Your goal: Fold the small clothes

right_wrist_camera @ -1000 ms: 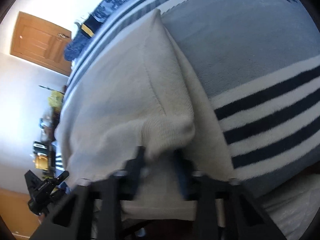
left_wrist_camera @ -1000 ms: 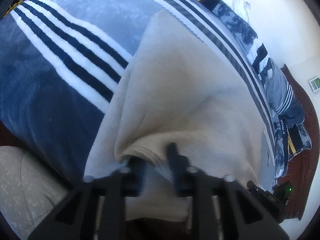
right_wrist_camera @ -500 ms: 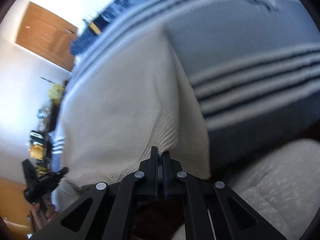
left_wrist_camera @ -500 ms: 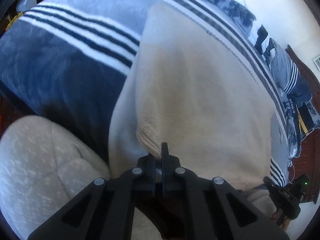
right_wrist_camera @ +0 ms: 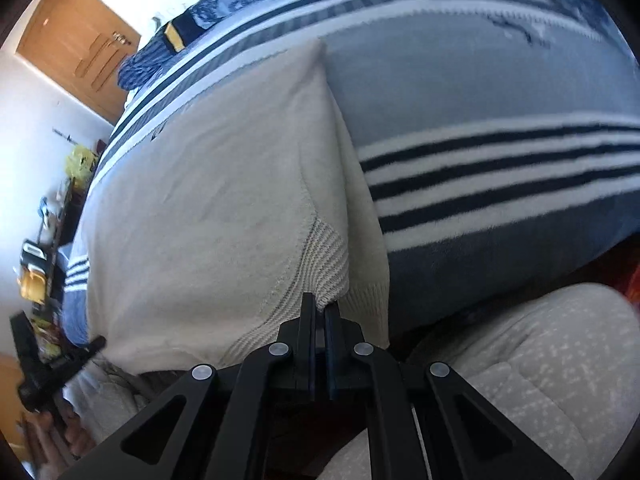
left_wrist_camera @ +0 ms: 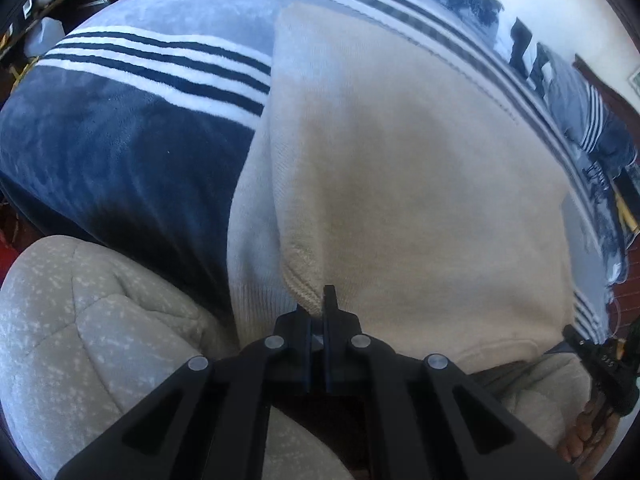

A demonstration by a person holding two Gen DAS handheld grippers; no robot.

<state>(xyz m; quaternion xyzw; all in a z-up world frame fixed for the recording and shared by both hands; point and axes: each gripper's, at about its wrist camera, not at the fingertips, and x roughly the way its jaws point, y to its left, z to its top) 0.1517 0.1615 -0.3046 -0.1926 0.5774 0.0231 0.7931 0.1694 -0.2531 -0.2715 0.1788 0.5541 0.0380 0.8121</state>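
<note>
A cream knit sweater (left_wrist_camera: 400, 168) lies spread on a blue striped blanket (left_wrist_camera: 120, 152), its near hem hanging over the bed's edge. My left gripper (left_wrist_camera: 318, 312) is shut on the ribbed hem at the sweater's near left corner. The same sweater (right_wrist_camera: 208, 208) fills the right wrist view, where my right gripper (right_wrist_camera: 318, 312) is shut on the ribbed hem (right_wrist_camera: 324, 264) at the near right corner. Each gripper also shows small at the edge of the other's view, held in a hand.
The blanket (right_wrist_camera: 480, 92) covers a bed. Dark patterned pillows (left_wrist_camera: 592, 120) lie at its far end. Pale speckled trouser legs (left_wrist_camera: 80, 340) of the person are close below the grippers. A wooden door (right_wrist_camera: 76, 56) and a cluttered shelf (right_wrist_camera: 44, 248) stand at the left of the right wrist view.
Both grippers closed on the sweater's near hem corners, which first lay loose between open fingers. Both views pulled back toward the bed's edge, bringing the trouser legs into sight.
</note>
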